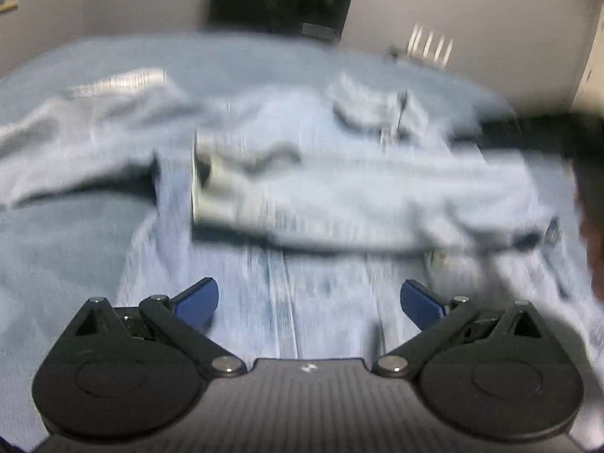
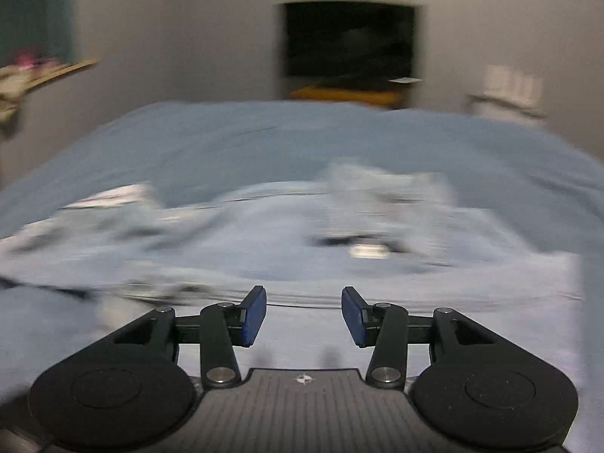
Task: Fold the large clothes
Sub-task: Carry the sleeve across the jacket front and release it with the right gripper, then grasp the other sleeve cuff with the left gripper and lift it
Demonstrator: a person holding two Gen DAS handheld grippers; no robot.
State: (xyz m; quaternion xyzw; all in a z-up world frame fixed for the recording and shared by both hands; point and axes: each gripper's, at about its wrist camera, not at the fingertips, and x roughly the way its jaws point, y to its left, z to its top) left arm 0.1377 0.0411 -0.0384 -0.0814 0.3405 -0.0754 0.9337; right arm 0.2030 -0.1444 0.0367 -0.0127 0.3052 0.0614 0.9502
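A large pale blue denim jacket point(image 1: 339, 188) lies spread on a blue bedsheet point(image 1: 56, 234), one sleeve with its cuff point(image 1: 211, 188) folded across the body. The left gripper point(image 1: 309, 302) hovers open over the jacket's lower front, nothing between its blue pads. In the right wrist view the same jacket point(image 2: 264, 249) stretches across the bed, blurred by motion. The right gripper point(image 2: 304, 317) stands above the jacket's near edge, jaws partly apart and empty. A dark arm or gripper part point(image 1: 547, 136) crosses the right edge of the left wrist view.
The bed point(image 2: 264, 139) fills both views, with bare blue sheet beyond and left of the jacket. A grey wall with a dark opening point(image 2: 351, 41) stands behind it. A wooden shelf point(image 2: 56, 71) with clutter is at far left, pale objects point(image 2: 509, 90) at far right.
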